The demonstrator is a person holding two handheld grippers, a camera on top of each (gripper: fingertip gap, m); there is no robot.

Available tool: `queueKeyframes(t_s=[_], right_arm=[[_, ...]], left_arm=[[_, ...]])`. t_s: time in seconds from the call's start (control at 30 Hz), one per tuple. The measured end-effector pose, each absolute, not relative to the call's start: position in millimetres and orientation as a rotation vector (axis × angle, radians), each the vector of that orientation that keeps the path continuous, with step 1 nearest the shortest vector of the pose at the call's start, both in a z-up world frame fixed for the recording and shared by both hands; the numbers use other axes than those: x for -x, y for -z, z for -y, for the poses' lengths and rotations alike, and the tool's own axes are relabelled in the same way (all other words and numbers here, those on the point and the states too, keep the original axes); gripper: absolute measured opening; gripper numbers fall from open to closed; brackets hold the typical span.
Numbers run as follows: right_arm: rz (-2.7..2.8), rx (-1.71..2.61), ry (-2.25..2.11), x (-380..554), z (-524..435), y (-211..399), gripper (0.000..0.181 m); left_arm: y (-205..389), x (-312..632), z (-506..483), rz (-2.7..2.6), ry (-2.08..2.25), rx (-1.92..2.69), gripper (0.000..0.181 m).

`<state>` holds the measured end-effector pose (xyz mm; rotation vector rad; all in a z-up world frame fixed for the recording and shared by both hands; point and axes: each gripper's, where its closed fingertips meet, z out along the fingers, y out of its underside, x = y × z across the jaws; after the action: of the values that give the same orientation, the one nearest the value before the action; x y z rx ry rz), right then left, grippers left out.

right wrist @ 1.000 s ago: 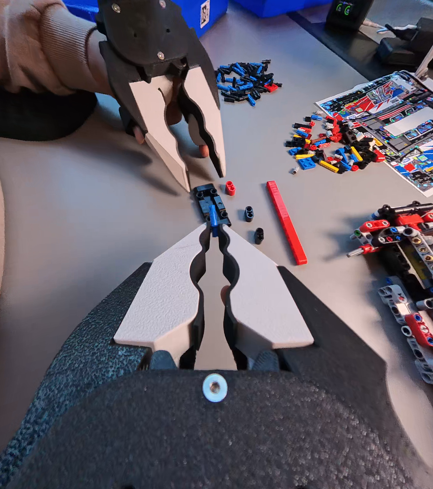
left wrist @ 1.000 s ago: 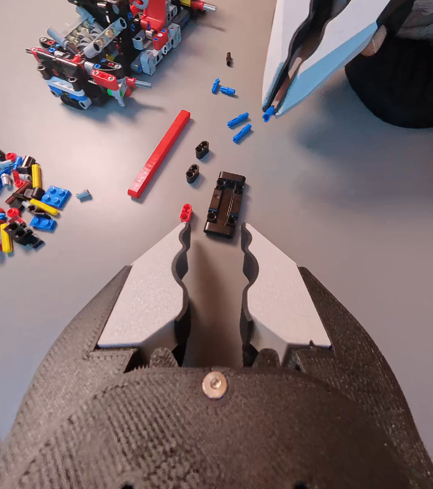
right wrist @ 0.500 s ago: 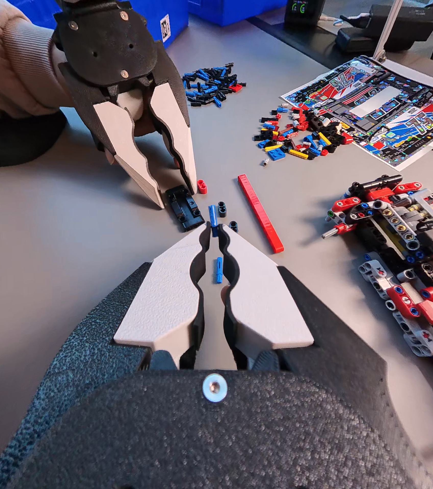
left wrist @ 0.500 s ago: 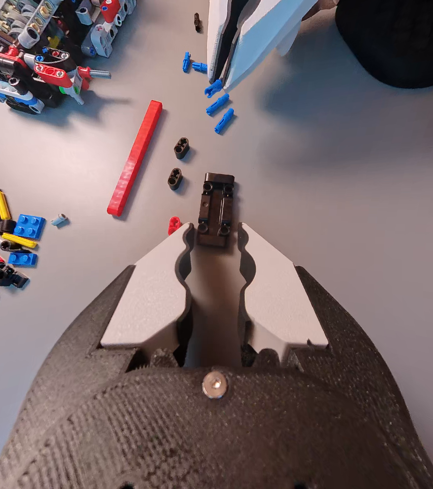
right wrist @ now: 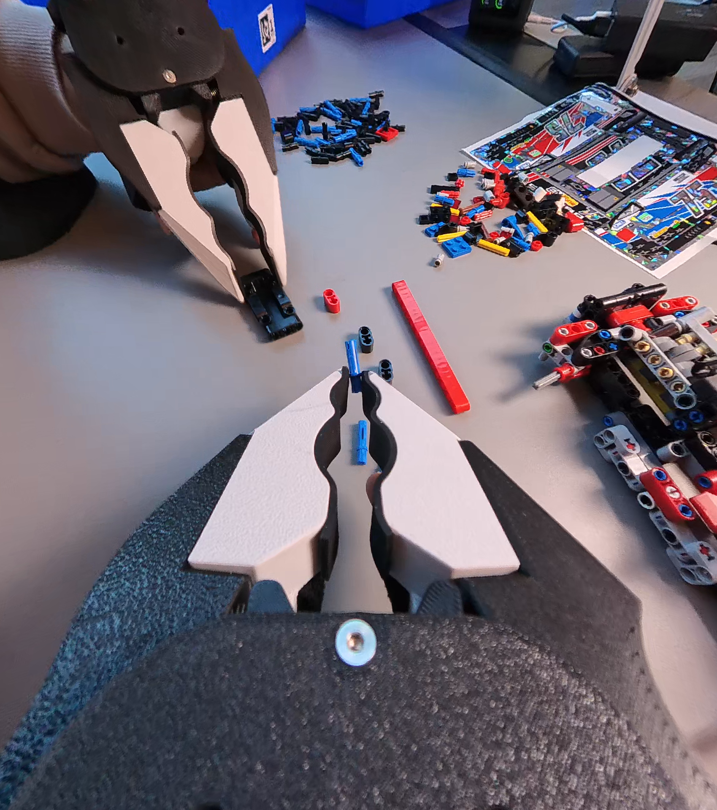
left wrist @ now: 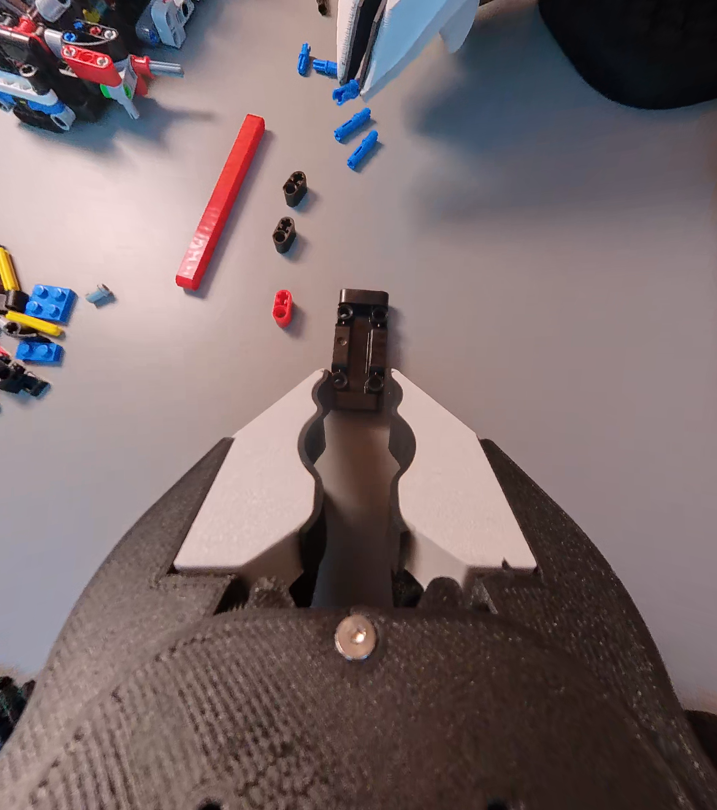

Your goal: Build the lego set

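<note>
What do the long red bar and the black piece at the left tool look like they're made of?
Long red bar: apparently hard moulded plastic, smooth with a soft sheen along its top. Black piece: likely the same plastic, glossier, with crisp moulded holes. Left tool: straddles its near end.

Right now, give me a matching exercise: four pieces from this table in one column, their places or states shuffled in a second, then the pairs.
Things
1. black rectangular plate
2. blue pin
3. long red beam
4. small red two-hole connector

States
A. lying loose just beside the plate
B. pinched at the right gripper tips
C. between the left gripper fingertips
D. lying flat near the half-built car

Pairs: 1-C, 2-B, 3-D, 4-A
</note>
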<state>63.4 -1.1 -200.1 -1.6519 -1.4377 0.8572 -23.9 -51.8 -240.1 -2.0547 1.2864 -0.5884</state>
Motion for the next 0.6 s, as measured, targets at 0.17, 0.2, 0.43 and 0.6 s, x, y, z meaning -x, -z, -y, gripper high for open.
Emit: queueKeyframes(t_s=[0.17,0.2,0.43,0.6], right_arm=[[1.459,1.65,-0.865,-57.2,5.4,202.7,0.003],[1.47,1.649,-0.865,-56.0,7.5,203.6,0.003],[1.488,1.585,-0.901,-38.5,24.4,198.8,0.003],[1.142,1.431,-1.21,-11.5,26.0,134.3,0.002]], left_arm=[[241.1,27.7,54.4,-1.31,0.557,2.045,0.022],[241.1,27.6,54.9,-1.314,0.561,2.04,0.022],[208.8,14.6,52.9,-1.171,0.728,1.895,0.031],[153.2,-1.2,40.9,-0.795,1.054,1.694,0.029]])
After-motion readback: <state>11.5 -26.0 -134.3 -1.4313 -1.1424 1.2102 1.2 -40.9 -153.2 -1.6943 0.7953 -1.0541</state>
